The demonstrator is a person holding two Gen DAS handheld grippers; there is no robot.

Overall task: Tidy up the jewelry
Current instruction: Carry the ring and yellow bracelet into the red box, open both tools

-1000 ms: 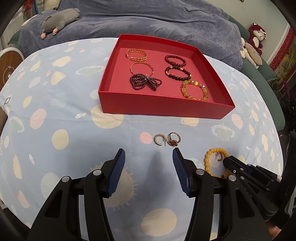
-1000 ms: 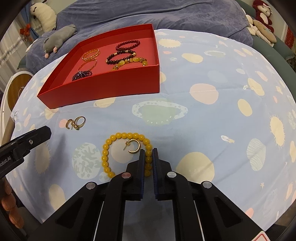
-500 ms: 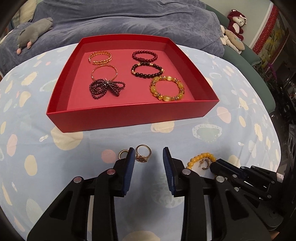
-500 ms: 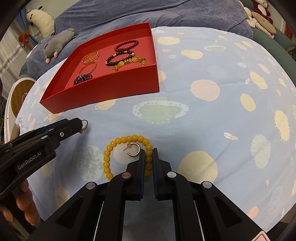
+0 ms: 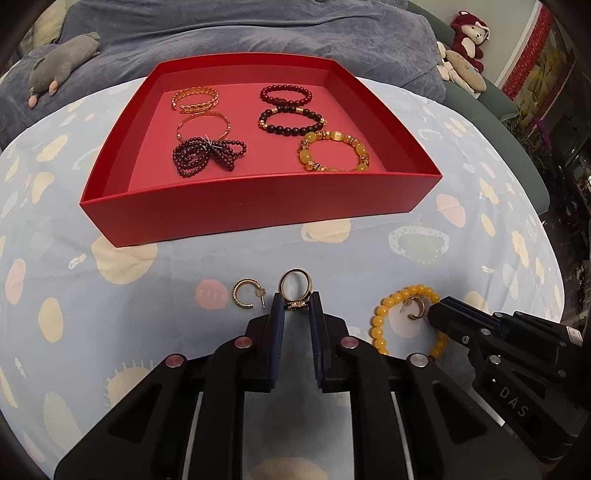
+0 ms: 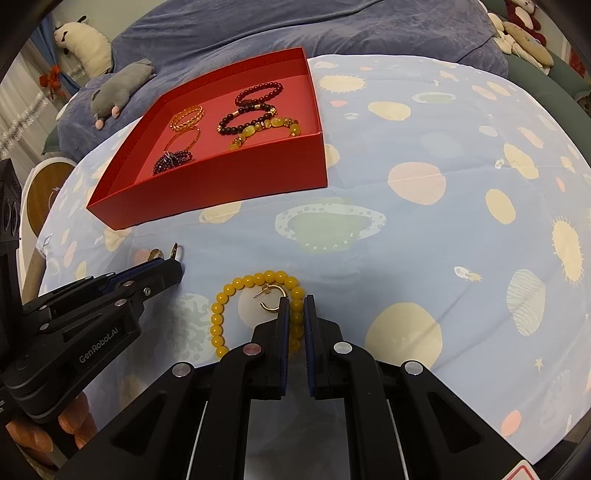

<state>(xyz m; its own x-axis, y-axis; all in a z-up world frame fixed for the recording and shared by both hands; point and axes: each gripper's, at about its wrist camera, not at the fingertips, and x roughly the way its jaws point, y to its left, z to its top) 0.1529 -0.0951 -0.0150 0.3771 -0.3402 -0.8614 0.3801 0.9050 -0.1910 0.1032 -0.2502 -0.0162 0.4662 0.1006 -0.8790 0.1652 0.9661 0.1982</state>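
The left gripper [image 5: 296, 300] has just closed on the ring [image 5: 295, 287]; right gripper [image 6: 296, 303] stays pressed onto the yellow bracelet [image 6: 221, 317], six bracelets already lie in the red box [image 5: 258, 206] beyond, two earrings remain.

Grey plush mole [image 5: 62, 46] on blue blanket [image 5: 240, 29] (red plush toy [image 5: 471, 35] far right); planet-print tablecloth [image 6: 424, 221].

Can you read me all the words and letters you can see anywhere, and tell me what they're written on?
"GenRobot.AI": white letters on the side of the left claw.
"DAS": pale letters on the right claw's black body.
Tiny letters on the tablecloth's ringed planet and pink circle: too small to read.
Nothing else has writing.
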